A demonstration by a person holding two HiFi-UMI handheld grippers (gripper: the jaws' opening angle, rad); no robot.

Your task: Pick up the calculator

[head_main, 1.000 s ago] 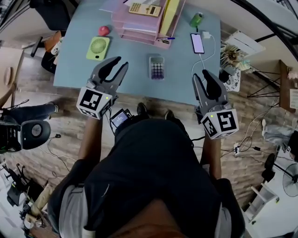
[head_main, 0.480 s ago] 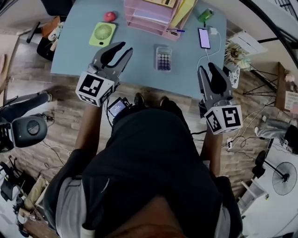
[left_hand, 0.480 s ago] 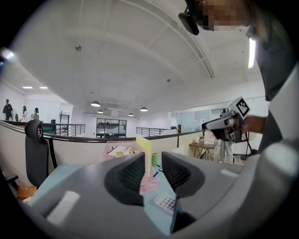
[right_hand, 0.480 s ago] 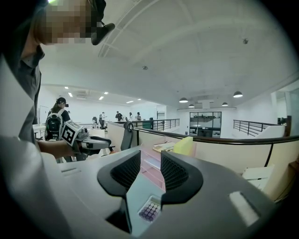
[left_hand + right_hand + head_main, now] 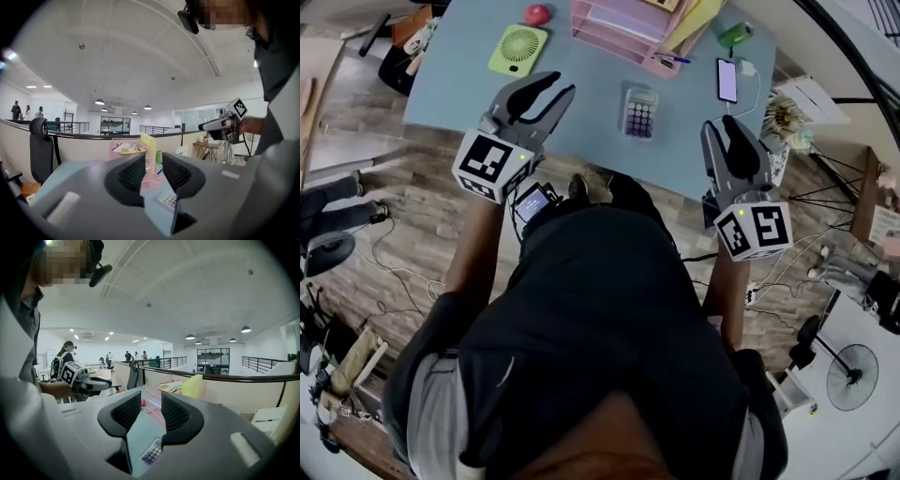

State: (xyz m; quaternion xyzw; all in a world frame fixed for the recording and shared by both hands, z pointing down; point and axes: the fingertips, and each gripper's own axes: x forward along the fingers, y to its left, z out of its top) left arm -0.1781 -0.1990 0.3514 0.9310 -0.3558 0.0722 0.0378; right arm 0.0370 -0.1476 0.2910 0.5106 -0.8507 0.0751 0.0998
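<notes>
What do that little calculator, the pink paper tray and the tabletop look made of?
The calculator looks like pale hard plastic, with purple keys, rubber or plastic. The pink paper tray seems glossy plastic, perhaps translucent, with thin moulded tiers. The tabletop looks like smooth matte light-blue laminate, though paint is possible.

A pale blue rectangular table (image 5: pixel 455 94) stood on a brown wood-plank floor (image 5: pixel 403 225), with a black high-backed office chair (image 5: pixel 39 150) beside it. Round lamps (image 5: pixel 99 101) glowed in the white vaulted ceiling (image 5: pixel 140 56). A black metal railing (image 5: pixel 267 363) lined the far side.
</notes>
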